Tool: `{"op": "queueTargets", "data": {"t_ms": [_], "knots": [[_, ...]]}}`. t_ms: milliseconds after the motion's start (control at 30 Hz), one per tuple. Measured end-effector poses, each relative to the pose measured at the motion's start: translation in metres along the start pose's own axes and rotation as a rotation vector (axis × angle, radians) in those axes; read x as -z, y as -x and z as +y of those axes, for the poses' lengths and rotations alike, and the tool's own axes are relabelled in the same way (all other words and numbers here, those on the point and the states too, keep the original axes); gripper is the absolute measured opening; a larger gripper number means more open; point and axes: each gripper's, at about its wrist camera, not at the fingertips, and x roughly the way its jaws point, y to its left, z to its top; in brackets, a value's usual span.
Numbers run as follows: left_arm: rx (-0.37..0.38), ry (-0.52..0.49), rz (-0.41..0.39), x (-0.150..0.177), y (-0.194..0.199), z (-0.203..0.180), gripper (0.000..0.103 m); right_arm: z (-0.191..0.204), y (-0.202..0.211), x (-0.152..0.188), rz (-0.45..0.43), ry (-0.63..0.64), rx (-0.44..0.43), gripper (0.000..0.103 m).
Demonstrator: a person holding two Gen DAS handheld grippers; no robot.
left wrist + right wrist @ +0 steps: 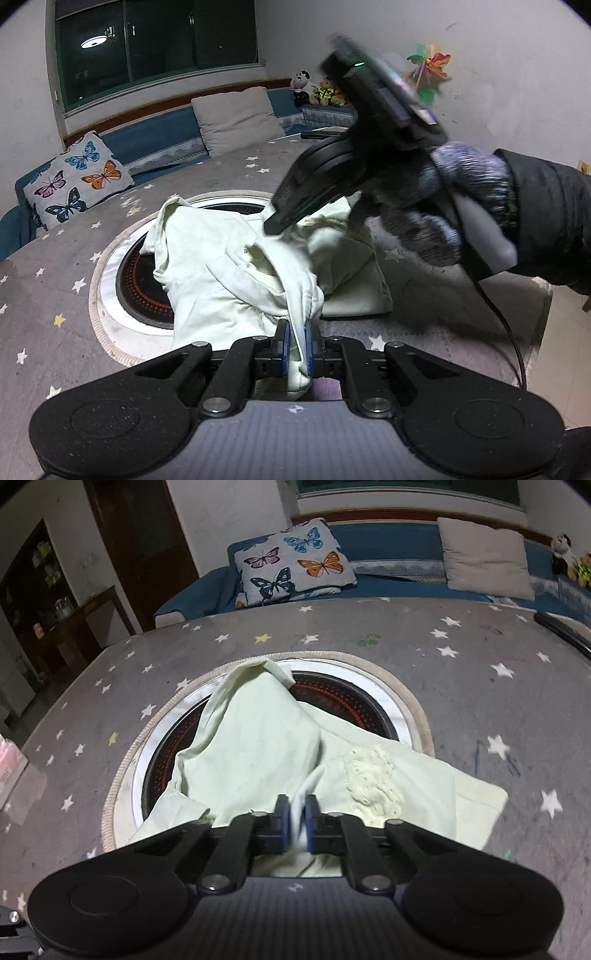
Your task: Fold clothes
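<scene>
Pinching pale-green garment [221, 273]: both tongs [298, 338]

one garment [221, 266], two cushions [79, 181], two tools [297, 339]

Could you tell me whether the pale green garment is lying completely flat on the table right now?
No, the pale green garment is bunched and lifted, pinched between the fingers of the left gripper above the star-patterned table.
</scene>
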Motion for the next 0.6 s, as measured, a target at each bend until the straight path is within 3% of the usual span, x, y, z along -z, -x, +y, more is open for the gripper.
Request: {"op": "queueTargets", "data": {"t_ms": [200,400,467,600], "knots": [[0.014,0.005,0.002,0.008,0.017,-0.001,0.010,-0.009,0.050,0.018,-0.070,-0.028,-0.013,0.002],[-0.007,0.013,-0.025,0.008,0.033,0.000,0.014,-0.018,0.106,0.058,-0.077,-0.066,-0.008,0.001],[-0.024,0.025,-0.036,0.004,0.034,0.003,0.030,-0.021,0.120,0.073,-0.066,-0.084,0.001,0.001],[-0.063,0.049,-0.051,-0.008,0.029,0.010,0.046,-0.026,0.144,0.100,-0.037,-0.113,0.007,0.000]]}}
